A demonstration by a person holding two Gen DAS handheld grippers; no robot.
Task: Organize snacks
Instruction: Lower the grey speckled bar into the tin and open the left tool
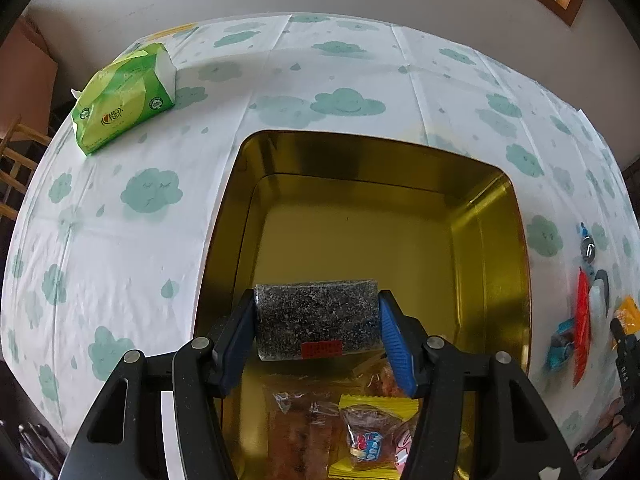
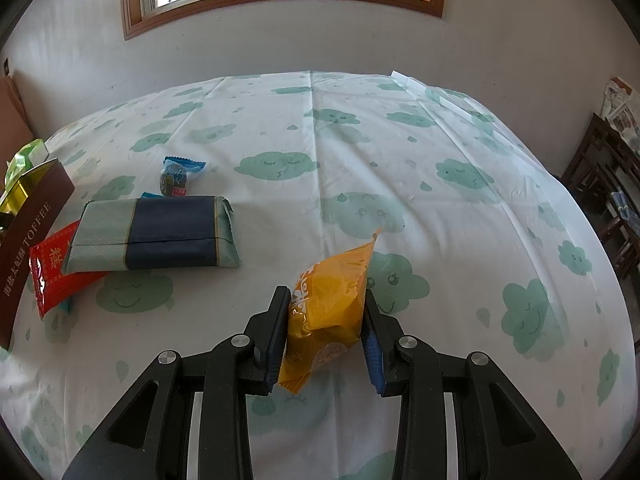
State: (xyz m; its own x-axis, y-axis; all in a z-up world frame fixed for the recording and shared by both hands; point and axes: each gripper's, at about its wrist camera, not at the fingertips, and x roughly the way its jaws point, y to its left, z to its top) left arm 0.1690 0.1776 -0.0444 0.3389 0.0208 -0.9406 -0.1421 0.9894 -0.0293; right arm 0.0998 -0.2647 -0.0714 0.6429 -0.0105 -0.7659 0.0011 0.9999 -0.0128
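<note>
Gold-lined tin (image 1: 492, 240): several wrapped snacks already inside at its near end. Left gripper (image 1: 318, 330) hangs over the tin's interior, clamped on a speckled black bar (image 1: 316, 318). Right gripper (image 2: 326, 334), beside the tin over the worktop (image 2: 400, 160), clamps an orange packet (image 2: 328, 312). Left outside: red packet (image 2: 50, 268), blue candy (image 2: 176, 178), tissue pack (image 2: 156, 236).

Right gripper (image 2: 326, 320) pinches an orange snack packet (image 2: 328, 308) above a cloud-print tablecloth (image 2: 440, 200). To the left lie a blue tissue pack (image 2: 160, 236), a red packet (image 2: 52, 268) and a small blue-wrapped candy (image 2: 178, 178).
</note>
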